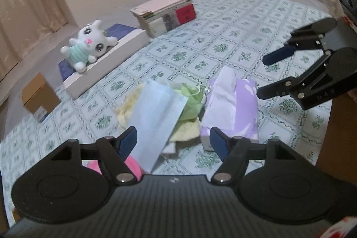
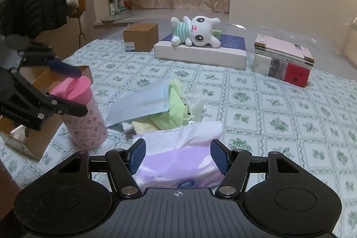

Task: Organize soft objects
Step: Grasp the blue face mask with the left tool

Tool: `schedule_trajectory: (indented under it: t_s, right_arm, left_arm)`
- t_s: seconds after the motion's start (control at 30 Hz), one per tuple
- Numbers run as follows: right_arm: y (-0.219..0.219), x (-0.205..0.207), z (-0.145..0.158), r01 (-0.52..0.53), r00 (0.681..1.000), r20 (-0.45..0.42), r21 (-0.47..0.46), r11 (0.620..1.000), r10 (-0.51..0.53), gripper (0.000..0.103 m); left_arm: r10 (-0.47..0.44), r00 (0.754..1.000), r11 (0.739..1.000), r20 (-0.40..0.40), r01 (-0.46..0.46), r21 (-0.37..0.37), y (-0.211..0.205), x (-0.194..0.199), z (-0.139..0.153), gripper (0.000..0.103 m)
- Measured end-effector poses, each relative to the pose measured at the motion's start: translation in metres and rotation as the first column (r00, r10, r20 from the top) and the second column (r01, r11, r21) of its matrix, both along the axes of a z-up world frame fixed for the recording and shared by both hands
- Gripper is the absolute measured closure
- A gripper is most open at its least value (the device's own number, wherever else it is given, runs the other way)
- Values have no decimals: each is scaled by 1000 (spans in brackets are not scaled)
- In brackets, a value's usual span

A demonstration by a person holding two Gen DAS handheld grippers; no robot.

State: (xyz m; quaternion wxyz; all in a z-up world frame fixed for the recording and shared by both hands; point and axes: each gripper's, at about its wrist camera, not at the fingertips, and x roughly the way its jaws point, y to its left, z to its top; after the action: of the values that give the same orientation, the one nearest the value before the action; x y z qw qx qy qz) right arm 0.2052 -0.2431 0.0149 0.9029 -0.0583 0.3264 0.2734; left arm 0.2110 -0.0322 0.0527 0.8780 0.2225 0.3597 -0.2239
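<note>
Right wrist view: my right gripper (image 2: pixel 177 156) stands open above the lilac tissue pack (image 2: pixel 176 165), gripping nothing. My left gripper (image 1: pixel 174 141) gapes empty over the pale blue mask (image 1: pixel 156 113) topping the crumpled cloths (image 2: pixel 176 104) mid-table. Beyond lies bare patterned tablecloth (image 2: pixel 279 108).
</note>
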Motion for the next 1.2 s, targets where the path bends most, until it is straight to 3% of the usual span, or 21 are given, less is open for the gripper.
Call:
schedule_trajectory:
  t_s: [0.33, 0.53, 0.9, 1.0, 1.07, 1.13, 1.2]
  right_arm:
    - [4, 46, -1, -70, 998, -12, -47, 996, 69, 39]
    - [13, 66, -8, -111, 994, -16, -77, 991, 111, 39]
    - [31, 96, -27, -143, 988, -71, -70, 987, 138, 39]
    - [38, 105, -32, -155, 985, -85, -80, 985, 148, 39]
    - [40, 111, -34, -156, 985, -86, -87, 984, 148, 39]
    - [40, 113, -37, -152, 986, -88, -87, 985, 144, 39]
    - [40, 116, -39, -144, 986, -93, -85, 986, 136, 39]
  left_arm:
    - [-152, 981, 974, -119, 169, 149, -19, 76, -11, 27]
    - [-226, 940, 945, -254, 275, 177, -26, 115, -31, 16]
    - [-248, 869, 903, -428, 368, 224, -32, 169, -70, 15]
    - [-243, 862, 887, -445, 383, 258, -33, 175, -83, 16]
    - [-230, 862, 884, -453, 380, 274, -32, 178, -90, 21]
    - [-224, 861, 886, -456, 375, 273, -29, 181, -94, 35]
    - [-218, 860, 894, -462, 366, 259, -25, 183, -96, 56]
